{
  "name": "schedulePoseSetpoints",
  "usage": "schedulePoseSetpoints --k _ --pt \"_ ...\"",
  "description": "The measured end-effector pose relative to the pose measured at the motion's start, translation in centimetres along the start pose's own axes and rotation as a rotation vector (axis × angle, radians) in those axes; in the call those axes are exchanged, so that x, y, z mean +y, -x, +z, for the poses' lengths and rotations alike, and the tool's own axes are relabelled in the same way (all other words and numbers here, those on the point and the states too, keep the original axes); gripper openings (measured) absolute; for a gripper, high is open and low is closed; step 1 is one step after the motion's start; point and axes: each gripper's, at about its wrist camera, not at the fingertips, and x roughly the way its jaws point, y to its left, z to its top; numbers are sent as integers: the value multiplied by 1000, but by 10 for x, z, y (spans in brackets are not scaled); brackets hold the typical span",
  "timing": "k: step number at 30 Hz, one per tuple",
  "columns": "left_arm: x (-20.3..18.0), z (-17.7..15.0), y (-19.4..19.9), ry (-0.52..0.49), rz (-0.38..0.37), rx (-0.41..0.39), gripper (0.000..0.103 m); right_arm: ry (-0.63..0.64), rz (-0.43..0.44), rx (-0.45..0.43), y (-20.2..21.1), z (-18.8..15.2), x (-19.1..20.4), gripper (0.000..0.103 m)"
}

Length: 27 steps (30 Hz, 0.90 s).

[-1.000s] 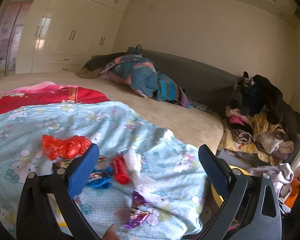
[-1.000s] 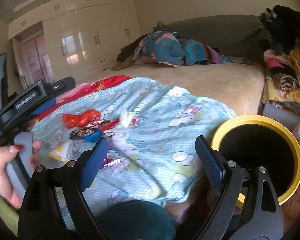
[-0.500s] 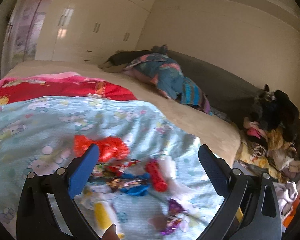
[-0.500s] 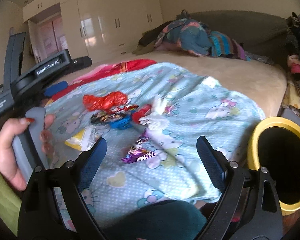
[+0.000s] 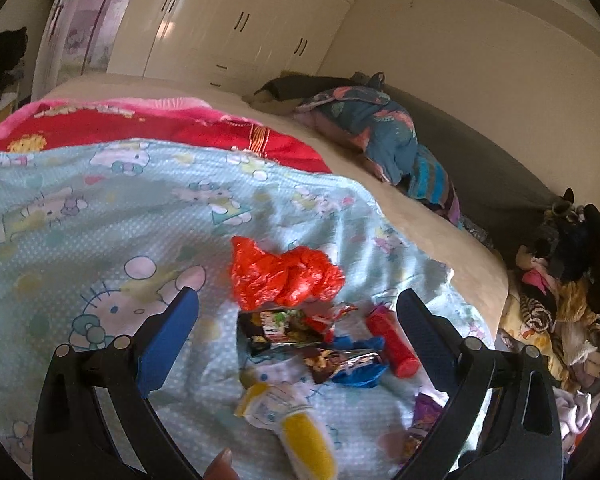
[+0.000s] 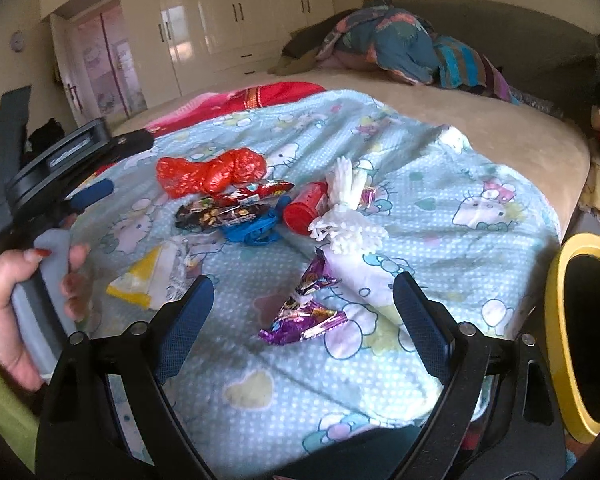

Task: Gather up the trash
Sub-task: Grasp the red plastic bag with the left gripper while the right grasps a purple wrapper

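Observation:
Several pieces of trash lie on a light blue cartoon blanket [image 6: 440, 216]: a crumpled red plastic bag [image 5: 280, 276] [image 6: 212, 172], dark snack wrappers [image 5: 284, 330] [image 6: 220, 214], a blue wrapper [image 6: 256, 232], a red tube [image 5: 392, 340] [image 6: 306, 206], a yellow and white packet [image 5: 288, 420] [image 6: 152, 276], a white tissue [image 6: 348, 216] and a purple foil wrapper [image 6: 304, 312]. My left gripper [image 5: 296, 332] is open above the wrapper pile. My right gripper [image 6: 300, 312] is open, the purple wrapper lying between its fingers without contact. A hand [image 6: 16, 304] holds the left gripper's handle.
A yellow-rimmed black bin [image 6: 580, 332] stands at the bed's right corner. A red blanket [image 5: 160, 128] and bundled blue bedding [image 5: 380, 136] lie farther back. A heap of clothes [image 5: 560, 300] sits right of the bed; white wardrobes [image 6: 228, 20] line the far wall.
Both grippers moved forward and down over the bed toward the trash, which now looks larger and sits between the fingers. The bin slid toward the right edge. Both stayed open.

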Motion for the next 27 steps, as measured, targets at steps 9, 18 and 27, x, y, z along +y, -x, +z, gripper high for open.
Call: schedulePoseSetpoints --k 9,18,27 --pt "30 8 -37 54 9 78 91 -97 38 115 -41 1 -13 57" --pt "38 13 -68 69 6 118 63 -100 68 169 -54 -4 -13 24" --pt "41 10 -76 82 -9 151 6 -64 133 123 -42 -6 -6 14"
